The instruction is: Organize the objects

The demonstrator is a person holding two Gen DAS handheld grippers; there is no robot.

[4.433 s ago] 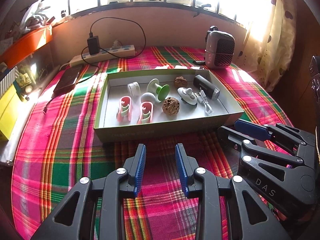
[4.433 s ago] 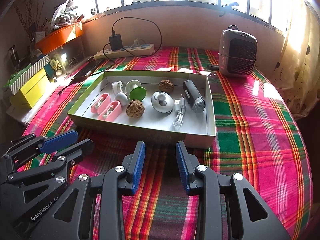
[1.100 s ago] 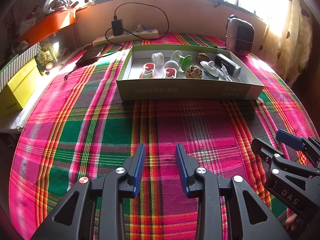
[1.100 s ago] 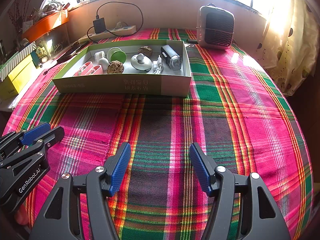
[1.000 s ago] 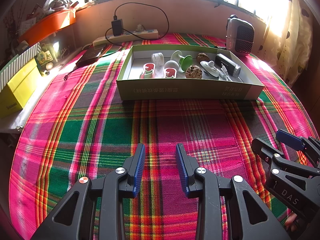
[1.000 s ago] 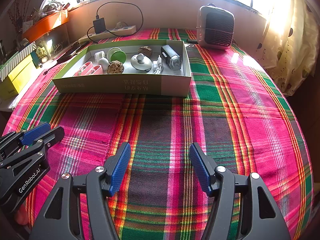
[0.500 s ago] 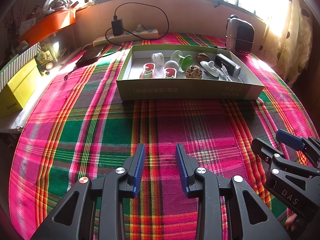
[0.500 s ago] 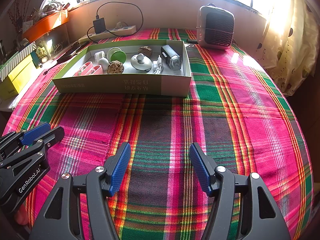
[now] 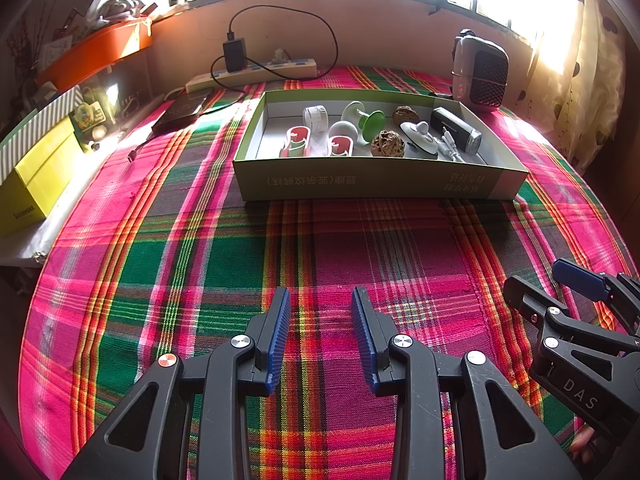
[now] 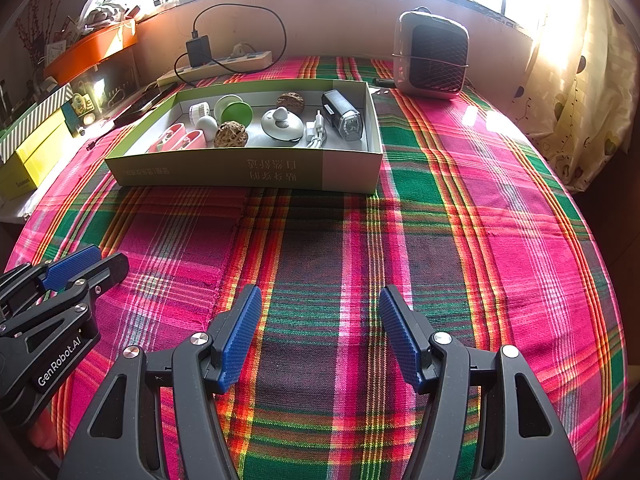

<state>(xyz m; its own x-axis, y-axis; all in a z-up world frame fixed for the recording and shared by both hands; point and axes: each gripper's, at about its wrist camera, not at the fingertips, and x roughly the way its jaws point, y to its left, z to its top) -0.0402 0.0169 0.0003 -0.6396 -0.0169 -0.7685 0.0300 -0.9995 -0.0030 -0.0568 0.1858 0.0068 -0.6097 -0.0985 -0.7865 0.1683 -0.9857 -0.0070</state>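
Note:
A shallow green box (image 9: pixel 372 182) (image 10: pixel 240 170) stands on the plaid cloth at mid-table. It holds several small items: two pink cases (image 10: pixel 176 141), a white egg shape (image 10: pixel 207 124), a green spool (image 10: pixel 236 111), two brown walnuts (image 10: pixel 230 134), a grey round lid (image 10: pixel 282 123), a white cable (image 10: pixel 316 133) and a dark device (image 10: pixel 342 114). My left gripper (image 9: pixel 320 304) is open and empty, low over the cloth near the front edge. My right gripper (image 10: pixel 320 304) is open wider and empty, beside it to the right.
A small heater (image 10: pixel 432 54) stands behind the box at the right. A power strip with a charger (image 10: pixel 216 62) lies along the back wall. A dark phone (image 9: pixel 180 110), a yellow box (image 9: pixel 38 176) and an orange tray (image 9: pixel 96 54) are at the left. Curtains hang at the right.
Since 4.4 s ago both grippers have drawn back from the box toward the front edge, and the right one has opened wider. Nothing has moved in the last second.

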